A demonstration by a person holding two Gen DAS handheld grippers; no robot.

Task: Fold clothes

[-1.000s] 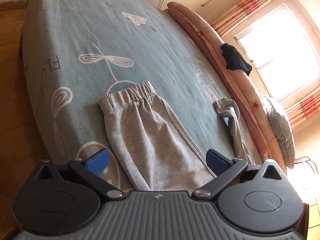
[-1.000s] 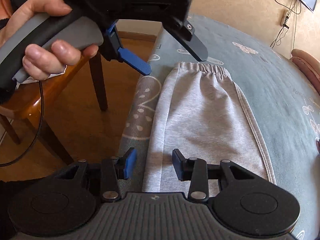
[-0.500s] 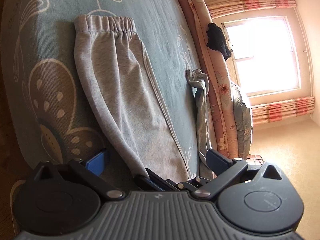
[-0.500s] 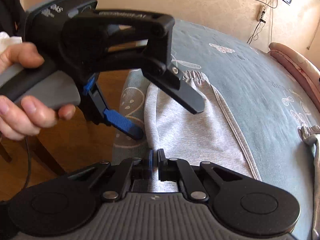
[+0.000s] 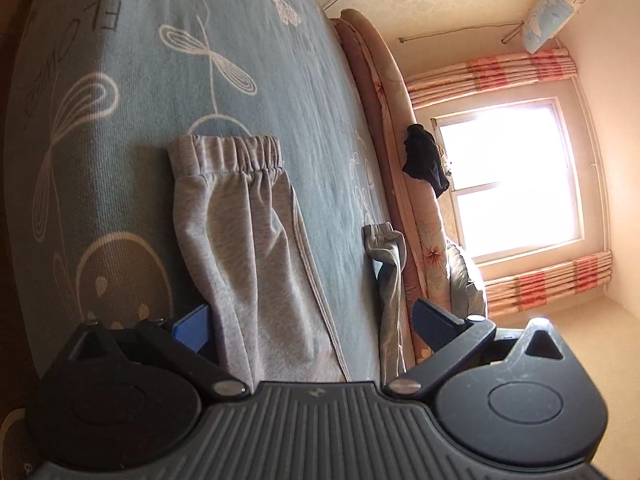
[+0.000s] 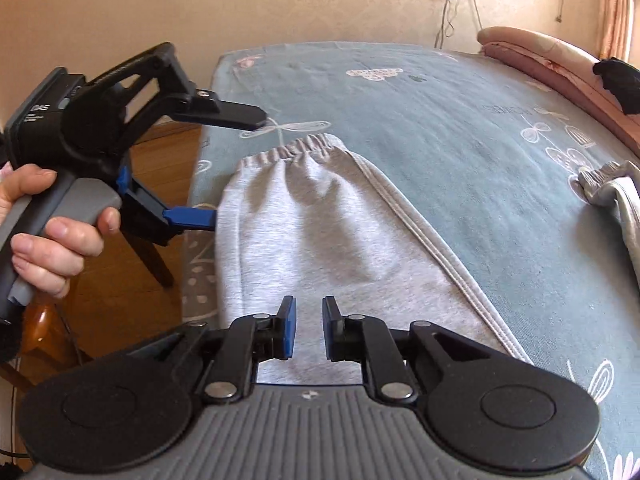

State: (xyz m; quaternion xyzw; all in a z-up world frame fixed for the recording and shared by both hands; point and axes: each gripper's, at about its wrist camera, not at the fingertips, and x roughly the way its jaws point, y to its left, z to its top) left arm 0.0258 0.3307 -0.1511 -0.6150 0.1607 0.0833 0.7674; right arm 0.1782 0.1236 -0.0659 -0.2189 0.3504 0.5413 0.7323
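Grey sweatpants lie folded lengthwise on the blue bed cover, elastic waistband at the far end; they also show in the right wrist view. Their other end lies bunched at the right. My left gripper is wide open over the pants near the bed's edge; it also shows in the right wrist view, held in a hand. My right gripper is open by a narrow gap, just above the grey cloth, holding nothing.
A pink floral quilt runs along the bed's far side with a black garment on it. A wooden chair and wood floor are left of the bed. A bright window with curtains is behind.
My right gripper was shut on the pants' edge half a second ago and has now opened and let go. My left gripper has swung back above the pants, still open.
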